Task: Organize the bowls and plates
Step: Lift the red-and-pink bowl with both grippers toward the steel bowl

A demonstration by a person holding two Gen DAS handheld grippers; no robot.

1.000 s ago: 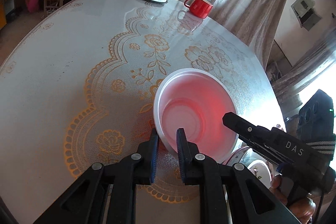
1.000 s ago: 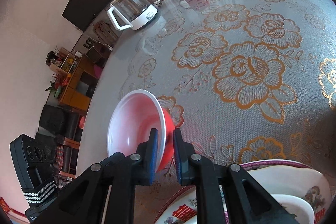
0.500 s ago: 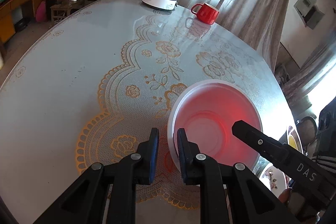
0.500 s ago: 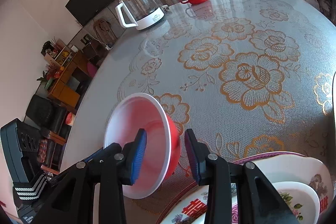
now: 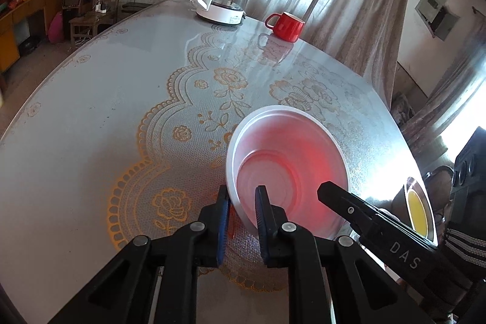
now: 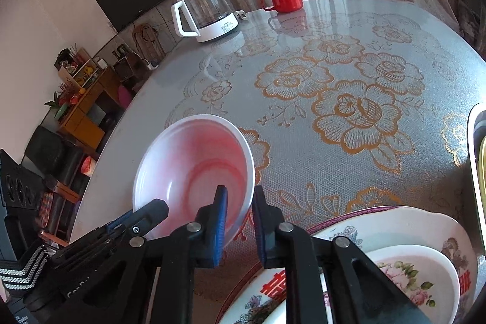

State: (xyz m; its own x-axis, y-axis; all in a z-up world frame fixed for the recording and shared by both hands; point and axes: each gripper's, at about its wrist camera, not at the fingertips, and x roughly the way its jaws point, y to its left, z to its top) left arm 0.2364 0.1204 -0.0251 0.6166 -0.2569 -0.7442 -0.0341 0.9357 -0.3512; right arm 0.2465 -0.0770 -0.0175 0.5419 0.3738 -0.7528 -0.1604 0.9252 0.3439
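A thin plastic bowl, white inside and red outside (image 5: 288,169), sits tilted near the table's edge, gripped by both tools at once. The left gripper (image 5: 241,220) pinches its rim at about seven o'clock of the bowl in the left view. The right gripper (image 6: 238,222) has just been closing, with the rim at about five o'clock of the bowl between its blue pads.

A stack has begun: a small floral white bowl (image 6: 404,284) nests in a large purple-rimmed floral plate (image 6: 395,220) at four o'clock in the right view. A steel dish with yellow inside (image 5: 417,208) waits apart. The plastic bowl likely goes onto the stack next; I'd judge the job roughly half done.
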